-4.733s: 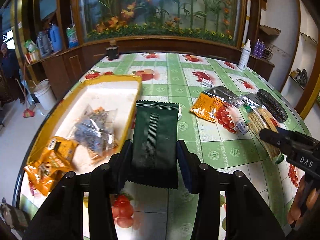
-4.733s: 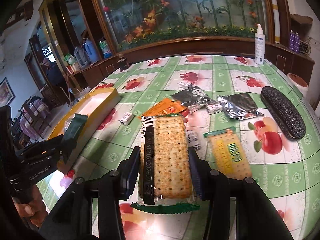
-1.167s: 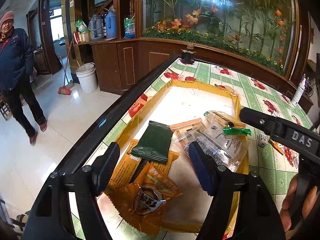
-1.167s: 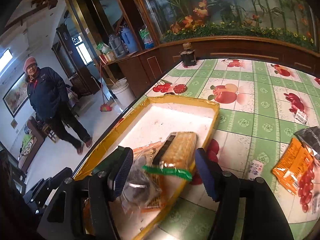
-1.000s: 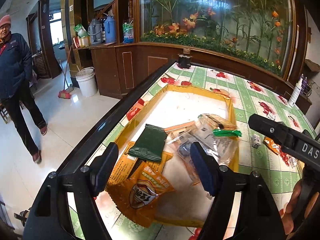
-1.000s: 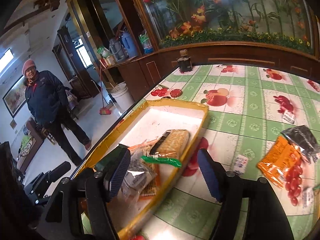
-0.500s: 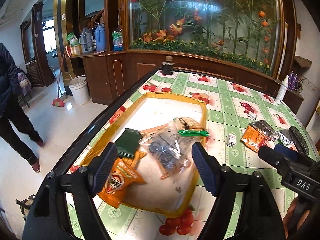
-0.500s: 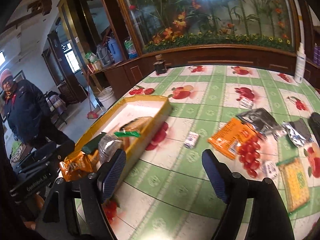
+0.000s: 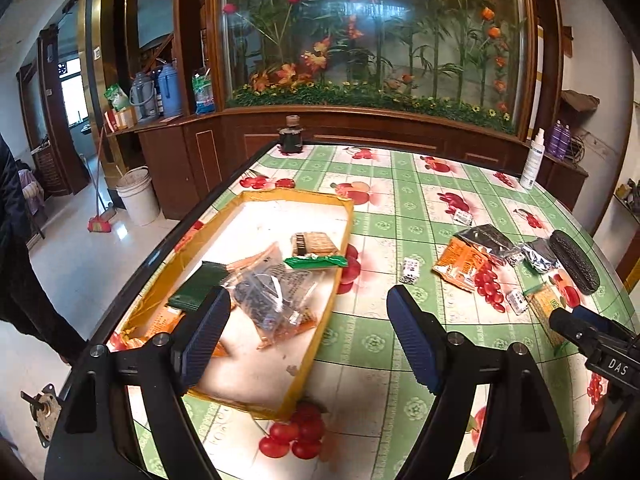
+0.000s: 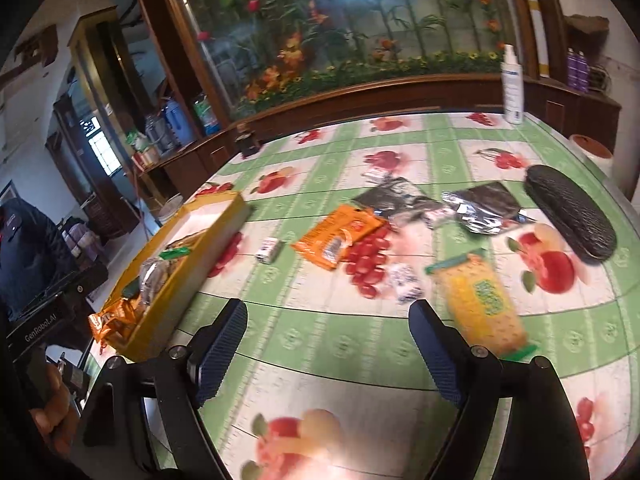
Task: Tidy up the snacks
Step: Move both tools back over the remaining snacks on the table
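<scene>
the left gripper (image 9: pixel 308 334) is pointing obliquely downward, its jaws standing wide apart with nothing between them. the right gripper (image 10: pixel 328 346) is pointing obliquely downward too, its jaws opening, nothing between them.

One yellow tray (image 9: pixel 340 248), two silver packets (image 10: pixel 394 196) — one black case (image 10: pixel 570 212).
</scene>
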